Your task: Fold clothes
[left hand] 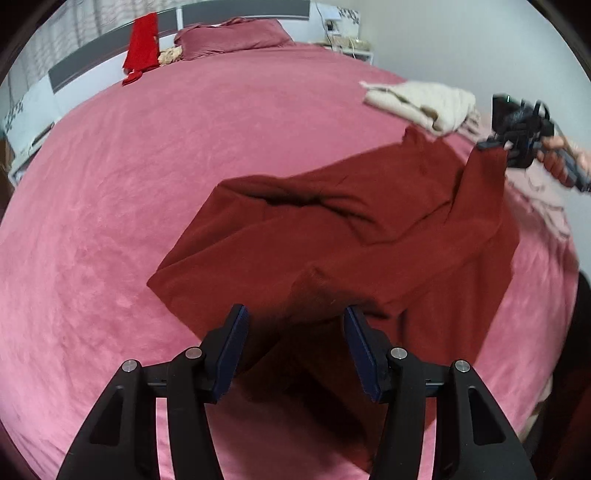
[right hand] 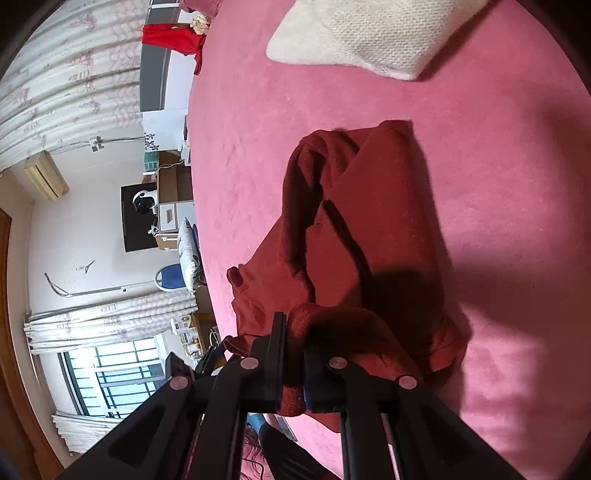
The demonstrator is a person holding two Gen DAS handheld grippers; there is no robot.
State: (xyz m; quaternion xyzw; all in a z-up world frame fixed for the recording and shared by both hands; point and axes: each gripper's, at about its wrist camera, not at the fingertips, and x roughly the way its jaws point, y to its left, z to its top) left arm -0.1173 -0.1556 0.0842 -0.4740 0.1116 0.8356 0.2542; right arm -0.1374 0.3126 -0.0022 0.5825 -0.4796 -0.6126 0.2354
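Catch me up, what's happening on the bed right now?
A person is folding a dark red garment on a pink bedspread, with a handheld tool in each hand. The right tool is shut on one edge of the garment and holds it lifted off the bed. The left tool is open above the near part of the cloth, gripping nothing. The garment is partly folded and still rumpled. A cream knit lies further back, and a bright red item hangs at the headboard.

Right gripper [right hand: 293, 354], jaws pinched on a fold of dark red garment [right hand: 369, 229] spread ahead of it across pink bedcover [right hand: 498, 184]; cream knit garment [right hand: 373, 33] farther ahead; bright red cloth [right hand: 173, 38] far ahead, leftward.
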